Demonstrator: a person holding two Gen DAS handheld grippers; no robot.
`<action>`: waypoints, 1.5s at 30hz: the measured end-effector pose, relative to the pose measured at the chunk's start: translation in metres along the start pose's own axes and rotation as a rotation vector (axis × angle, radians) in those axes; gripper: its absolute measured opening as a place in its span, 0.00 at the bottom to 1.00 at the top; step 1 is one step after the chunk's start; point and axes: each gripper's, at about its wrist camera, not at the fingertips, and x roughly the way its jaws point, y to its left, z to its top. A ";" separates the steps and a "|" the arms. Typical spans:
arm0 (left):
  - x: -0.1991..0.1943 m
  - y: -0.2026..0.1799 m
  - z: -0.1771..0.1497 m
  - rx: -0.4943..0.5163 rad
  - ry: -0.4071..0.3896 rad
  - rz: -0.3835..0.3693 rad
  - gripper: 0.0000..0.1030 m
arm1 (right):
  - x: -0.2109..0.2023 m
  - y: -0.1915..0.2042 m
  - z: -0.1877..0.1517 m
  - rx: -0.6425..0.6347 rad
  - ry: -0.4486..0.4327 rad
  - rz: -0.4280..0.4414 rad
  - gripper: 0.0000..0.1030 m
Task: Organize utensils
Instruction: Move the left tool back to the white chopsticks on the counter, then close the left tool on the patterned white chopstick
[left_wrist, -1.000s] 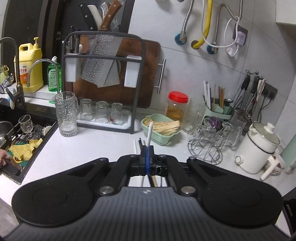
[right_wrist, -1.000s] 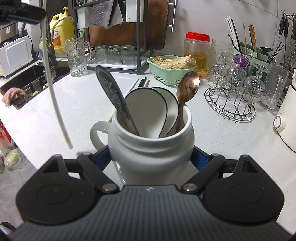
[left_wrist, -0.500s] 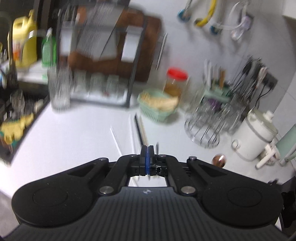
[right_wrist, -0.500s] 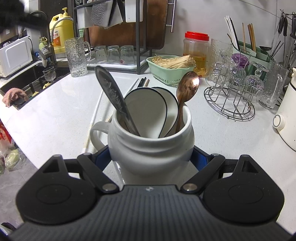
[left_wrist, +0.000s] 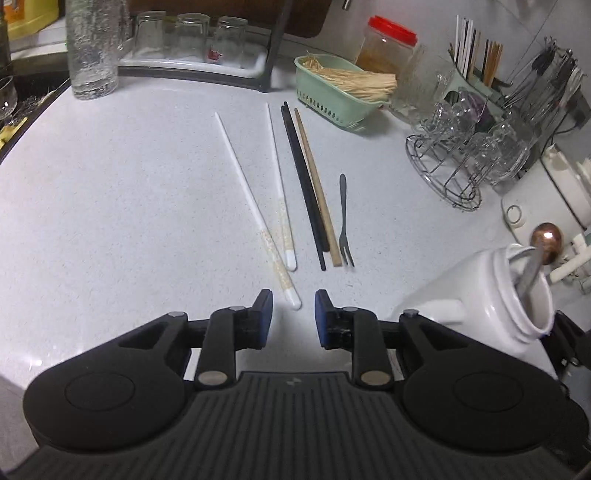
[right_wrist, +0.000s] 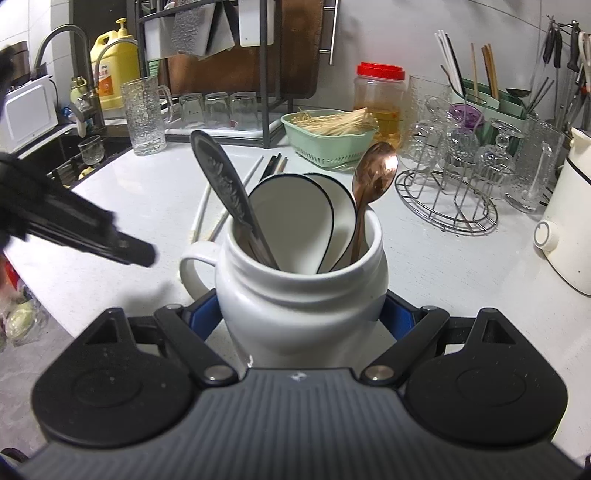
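Note:
My left gripper (left_wrist: 293, 314) is open and empty, low over the white counter (left_wrist: 110, 206), with the near end of a white chopstick (left_wrist: 255, 210) lying between its fingertips. A second white chopstick (left_wrist: 279, 184), a black pair (left_wrist: 304, 184), a wooden chopstick (left_wrist: 317, 184) and a small dark fork (left_wrist: 343, 221) lie just ahead. My right gripper (right_wrist: 301, 317) is shut on a white ceramic mug (right_wrist: 301, 295) that holds a grey patterned spoon (right_wrist: 229, 195), two white soup spoons (right_wrist: 291, 218) and a copper spoon (right_wrist: 373, 181). The mug (left_wrist: 491, 295) also shows at the right of the left wrist view.
A green basket of sticks (left_wrist: 343, 88), a red-lidded jar (left_wrist: 388, 48), a wire rack of glasses (left_wrist: 469, 155) and a white cooker (right_wrist: 569, 221) stand at the back right. A tall glass mug (left_wrist: 96, 48), a dish rack and the sink (right_wrist: 74, 158) are on the left.
My left gripper held a white chopstick upright; it tilted down to the counter, opened and let go. The chopstick now lies on the counter. My right gripper and the mug stayed put.

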 end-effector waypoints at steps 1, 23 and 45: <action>0.005 -0.003 0.003 0.008 -0.001 0.011 0.27 | 0.000 -0.001 0.000 0.001 0.001 -0.002 0.88; 0.033 -0.020 -0.001 0.129 0.042 0.196 0.07 | -0.007 -0.001 -0.005 0.004 -0.009 -0.009 0.89; -0.055 0.006 -0.081 -0.010 0.154 0.016 0.07 | -0.005 0.002 -0.004 0.002 -0.011 -0.010 0.89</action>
